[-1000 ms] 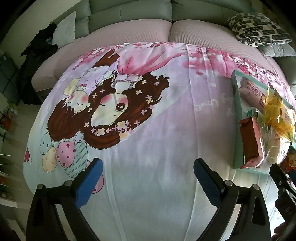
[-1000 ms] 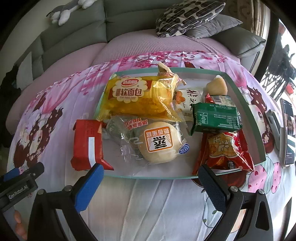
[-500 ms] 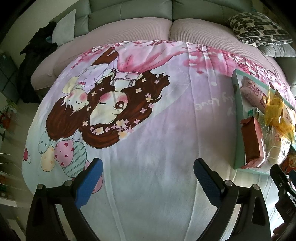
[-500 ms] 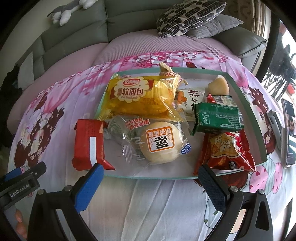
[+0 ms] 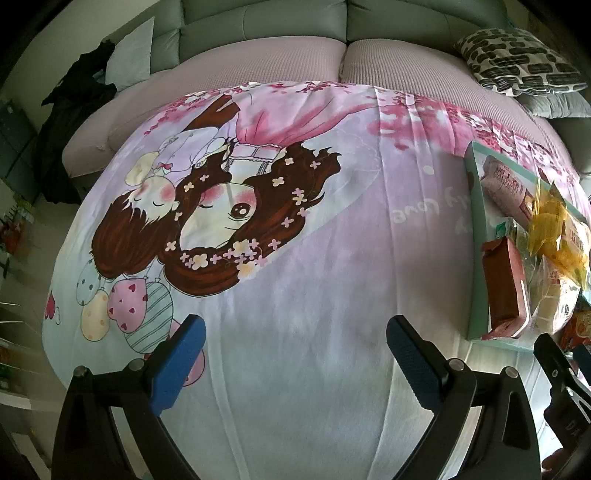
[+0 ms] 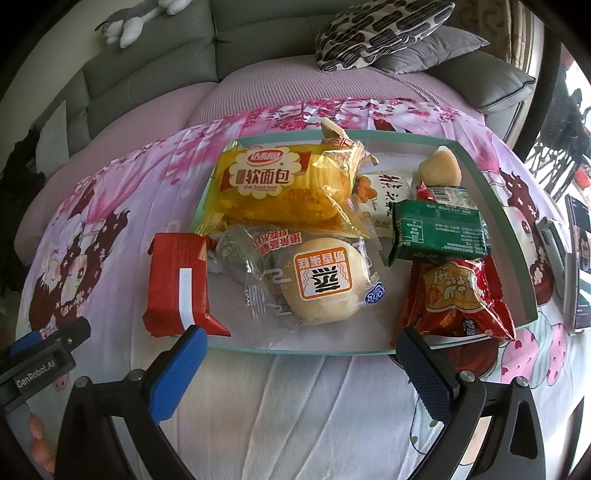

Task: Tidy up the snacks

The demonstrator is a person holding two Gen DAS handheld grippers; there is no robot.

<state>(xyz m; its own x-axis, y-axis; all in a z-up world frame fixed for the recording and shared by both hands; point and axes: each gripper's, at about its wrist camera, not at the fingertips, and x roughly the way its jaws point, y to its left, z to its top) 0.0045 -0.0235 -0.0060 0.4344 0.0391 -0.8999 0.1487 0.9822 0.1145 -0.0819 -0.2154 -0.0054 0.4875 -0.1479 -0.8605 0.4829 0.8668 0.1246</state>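
Observation:
A pale green tray (image 6: 491, 199) on the cartoon-print cloth holds several snacks: a yellow bread bag (image 6: 280, 188), a round bun in clear wrap (image 6: 325, 284), a green packet (image 6: 439, 229), a red crisp bag (image 6: 461, 299), a white packet (image 6: 384, 192). A red packet (image 6: 177, 284) hangs over the tray's left edge. My right gripper (image 6: 299, 354) is open and empty, just in front of the tray. My left gripper (image 5: 295, 343) is open and empty over bare cloth, left of the tray (image 5: 476, 236); the red packet (image 5: 506, 284) shows at its right.
A grey sofa (image 6: 155, 66) with patterned cushions (image 6: 380, 26) runs behind the table. Phones or tablets (image 6: 576, 258) lie at the table's right edge. The left gripper's body (image 6: 40, 358) shows at the right wrist view's lower left.
Both views have shifted slightly; the tray sits a little nearer the right gripper. Both grippers stay open and nothing was grasped.

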